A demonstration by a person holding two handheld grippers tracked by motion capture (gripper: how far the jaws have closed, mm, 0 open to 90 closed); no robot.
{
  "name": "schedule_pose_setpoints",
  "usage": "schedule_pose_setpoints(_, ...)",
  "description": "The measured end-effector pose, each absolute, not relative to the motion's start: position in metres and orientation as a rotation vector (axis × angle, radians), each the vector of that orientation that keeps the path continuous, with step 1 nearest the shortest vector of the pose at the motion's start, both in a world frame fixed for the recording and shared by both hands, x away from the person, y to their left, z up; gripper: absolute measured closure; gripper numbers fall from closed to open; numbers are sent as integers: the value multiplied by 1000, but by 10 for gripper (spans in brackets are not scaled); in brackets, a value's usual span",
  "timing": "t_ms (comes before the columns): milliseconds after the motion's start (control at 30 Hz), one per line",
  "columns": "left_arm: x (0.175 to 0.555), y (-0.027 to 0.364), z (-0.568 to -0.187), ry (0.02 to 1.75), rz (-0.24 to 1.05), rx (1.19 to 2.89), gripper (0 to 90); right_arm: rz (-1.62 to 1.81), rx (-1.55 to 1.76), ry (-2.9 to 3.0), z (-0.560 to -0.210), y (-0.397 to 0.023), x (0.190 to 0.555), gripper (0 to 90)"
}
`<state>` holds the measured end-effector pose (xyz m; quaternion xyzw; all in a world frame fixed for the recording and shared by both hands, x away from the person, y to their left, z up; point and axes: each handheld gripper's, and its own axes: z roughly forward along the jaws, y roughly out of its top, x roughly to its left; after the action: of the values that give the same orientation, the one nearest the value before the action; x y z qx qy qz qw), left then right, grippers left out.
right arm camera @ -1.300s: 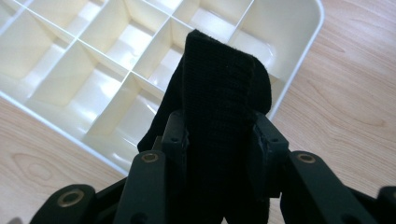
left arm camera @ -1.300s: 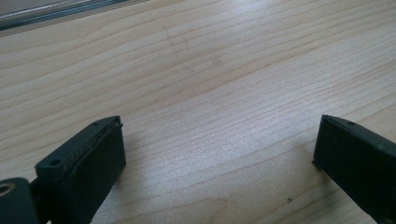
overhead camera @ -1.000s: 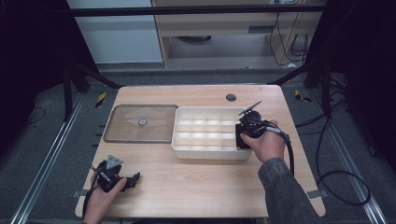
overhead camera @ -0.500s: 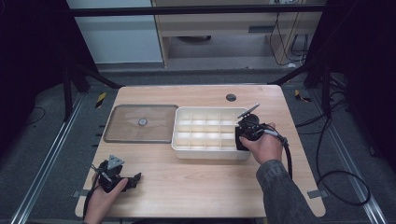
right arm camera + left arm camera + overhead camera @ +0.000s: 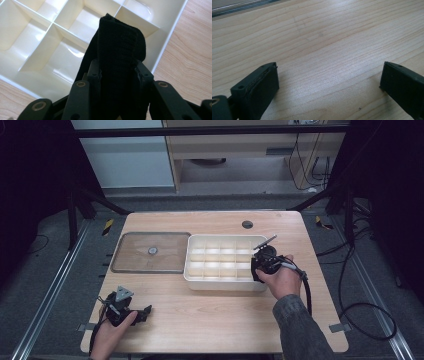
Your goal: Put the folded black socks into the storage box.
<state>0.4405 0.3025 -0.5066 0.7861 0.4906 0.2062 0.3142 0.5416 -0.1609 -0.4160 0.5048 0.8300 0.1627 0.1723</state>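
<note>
- Your right gripper [image 5: 118, 72] clamps a folded black fabric strap [image 5: 117, 47] over the white compartment tray [image 5: 30, 35].
- Your left gripper [image 5: 329, 82] rests open on the counter [image 5: 324, 37].

This looks like a lab or test workshop set up for recording. A plain wooden table [image 5: 220, 320] with a round cable port [image 5: 247, 224] stands on a grey floor between metal floor rails [image 5: 47, 305], ringed by black frame legs [image 5: 75, 215] and dark curtains. Black cables [image 5: 350, 270] trail over the floor, yellow-black hazard tape [image 5: 107, 226] marks it, and light cabinets [image 5: 125, 155] line the back wall.
</note>
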Motion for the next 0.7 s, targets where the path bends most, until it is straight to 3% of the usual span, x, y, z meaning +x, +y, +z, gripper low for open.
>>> schedule_pose_setpoints(700,440,302,-506,1292,543,2076,11,479,1448,2369,-418,-162,541,600)
